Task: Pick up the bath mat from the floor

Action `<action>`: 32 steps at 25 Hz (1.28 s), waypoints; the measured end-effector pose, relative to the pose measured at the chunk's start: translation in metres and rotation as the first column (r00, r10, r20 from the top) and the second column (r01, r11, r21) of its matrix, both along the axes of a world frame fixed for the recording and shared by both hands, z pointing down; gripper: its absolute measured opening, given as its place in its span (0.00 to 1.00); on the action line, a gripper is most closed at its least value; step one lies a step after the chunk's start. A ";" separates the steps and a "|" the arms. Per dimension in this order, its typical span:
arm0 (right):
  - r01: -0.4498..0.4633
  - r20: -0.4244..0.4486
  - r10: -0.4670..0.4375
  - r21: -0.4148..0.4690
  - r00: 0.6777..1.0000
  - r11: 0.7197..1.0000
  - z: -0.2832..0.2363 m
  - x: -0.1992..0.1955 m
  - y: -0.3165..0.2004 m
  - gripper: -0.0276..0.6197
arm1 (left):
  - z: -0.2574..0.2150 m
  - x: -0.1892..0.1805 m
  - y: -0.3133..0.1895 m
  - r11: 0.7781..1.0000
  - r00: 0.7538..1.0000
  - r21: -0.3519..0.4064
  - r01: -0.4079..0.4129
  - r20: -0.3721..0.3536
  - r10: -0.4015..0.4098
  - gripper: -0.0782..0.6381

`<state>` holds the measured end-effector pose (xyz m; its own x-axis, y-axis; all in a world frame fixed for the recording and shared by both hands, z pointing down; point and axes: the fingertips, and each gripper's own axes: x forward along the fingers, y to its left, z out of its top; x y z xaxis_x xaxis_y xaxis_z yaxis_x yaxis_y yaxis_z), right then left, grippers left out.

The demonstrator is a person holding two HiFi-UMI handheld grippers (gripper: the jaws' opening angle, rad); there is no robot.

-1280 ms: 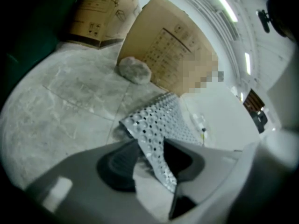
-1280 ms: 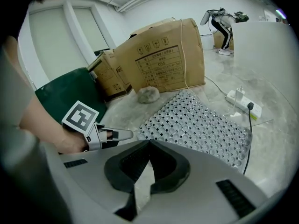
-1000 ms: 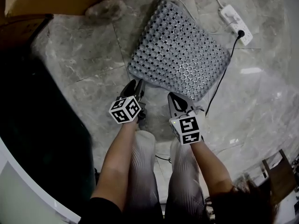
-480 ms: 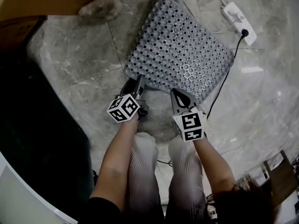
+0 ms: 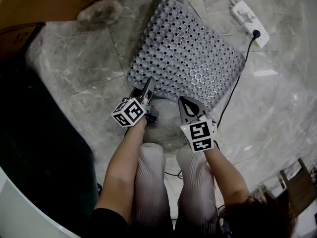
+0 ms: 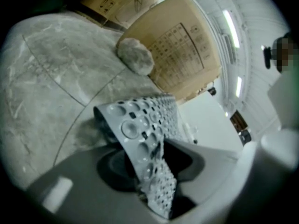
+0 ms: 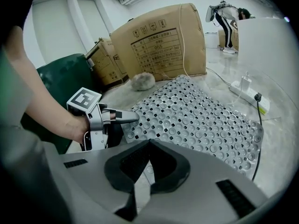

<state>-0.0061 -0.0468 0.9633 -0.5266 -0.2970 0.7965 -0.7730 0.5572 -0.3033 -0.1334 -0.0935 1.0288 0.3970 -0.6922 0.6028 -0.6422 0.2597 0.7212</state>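
1. Grey perforated bath mat [image 5: 190, 58] lay on the marble floor [image 5: 84, 68], mostly flat. Only its near-left corner curled up off the tiles.
2. Left tongs [image 5: 147, 88] sat at that corner, jaws wide and closing. The raised mat edge stood between them, and the pads were not yet pressing on it.
3. Right tongs [image 5: 182, 102] hovered just short of the mat's near edge, tips together, nothing in them.
4. Step in hand, judged: securing the first grip on the corner. To do it well, slide the left tongs further onto the mat so the pads cover more than the rim. Clamp fully before any lift.
5. The mat looked floppy and dimpled and may cling to the tiles. Peeling back from the corner should work better than a straight upward pull.
6. The right tongs would need to open and take the near edge further along, so the mat hangs from two points.
7. Risk: the black cable [image 5: 237, 86] ran just beside the mat's right edge to a power strip [image 5: 249, 18]. Dragging the mat could snag it.
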 end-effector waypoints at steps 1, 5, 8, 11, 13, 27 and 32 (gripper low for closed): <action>-0.005 -0.001 0.005 0.001 1.000 1.000 -0.001 0.001 -0.001 0.04 | -0.002 0.000 -0.001 1.000 1.000 -0.001 -0.003 0.008 0.003 0.33; -0.039 -0.007 0.039 0.004 0.999 0.999 -0.008 0.009 -0.003 0.04 | -0.013 0.002 -0.003 1.000 0.998 0.006 -0.024 0.061 0.024 0.26; -0.071 -0.016 0.071 -0.002 0.997 0.997 -0.018 0.015 0.001 0.04 | -0.025 0.007 -0.002 0.999 0.997 0.000 -0.041 0.067 0.041 0.22; -0.097 -0.019 0.097 -0.006 0.995 0.995 -0.032 0.014 0.002 0.04 | -0.040 0.010 -0.006 0.998 0.994 -0.006 -0.068 0.083 0.069 0.19; -0.108 -0.023 0.107 -0.002 0.994 0.994 -0.045 0.013 0.002 0.04 | -0.051 0.012 -0.008 0.996 0.992 -0.004 -0.087 0.091 0.087 0.18; -0.208 -0.050 0.208 0.010 0.977 0.978 -0.152 0.041 -0.026 0.04 | -0.160 0.047 -0.048 0.979 0.971 -0.022 -0.201 0.126 0.202 0.15; -0.226 -0.047 0.226 0.002 0.973 0.974 -0.197 0.049 -0.038 0.04 | -0.215 0.051 -0.044 0.974 0.967 -0.020 -0.226 0.117 0.227 0.15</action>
<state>0.0427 -0.0847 0.7662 -0.4089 -0.4012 0.8197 -0.8919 0.3658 -0.2659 -0.0826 -0.1375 0.8139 0.4694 -0.5882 0.6586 -0.7649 0.1019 0.6361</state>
